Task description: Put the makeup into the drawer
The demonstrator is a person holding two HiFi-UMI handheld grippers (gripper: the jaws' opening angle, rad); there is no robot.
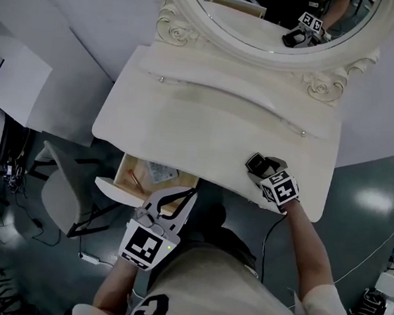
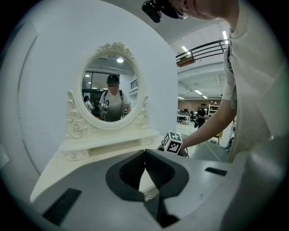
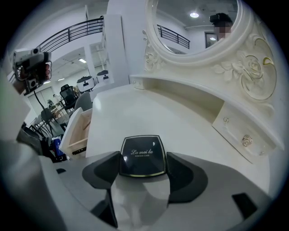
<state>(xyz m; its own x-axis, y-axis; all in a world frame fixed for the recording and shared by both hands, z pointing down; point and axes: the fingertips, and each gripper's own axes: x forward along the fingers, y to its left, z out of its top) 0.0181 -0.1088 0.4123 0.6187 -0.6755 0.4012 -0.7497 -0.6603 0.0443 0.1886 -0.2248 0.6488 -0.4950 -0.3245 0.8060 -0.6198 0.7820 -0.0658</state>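
Under the bench, the drawer stands open at the head view's lower left. The black makeup case sits on the bench at lower right, between the right gripper's wide fingers, so squeeze both sides evenly before lifting. The left gripper's fingers are shut and empty.

Head camera looks steeply down on the worktop; the left claw camera faces the mirror from low; the right claw camera sits close above the same worktop

A cream worktop with an ornate oval mirror stands against a curved white wall on a dark grey floor, with a pale chair off its left edge and ceiling strip lights beyond.
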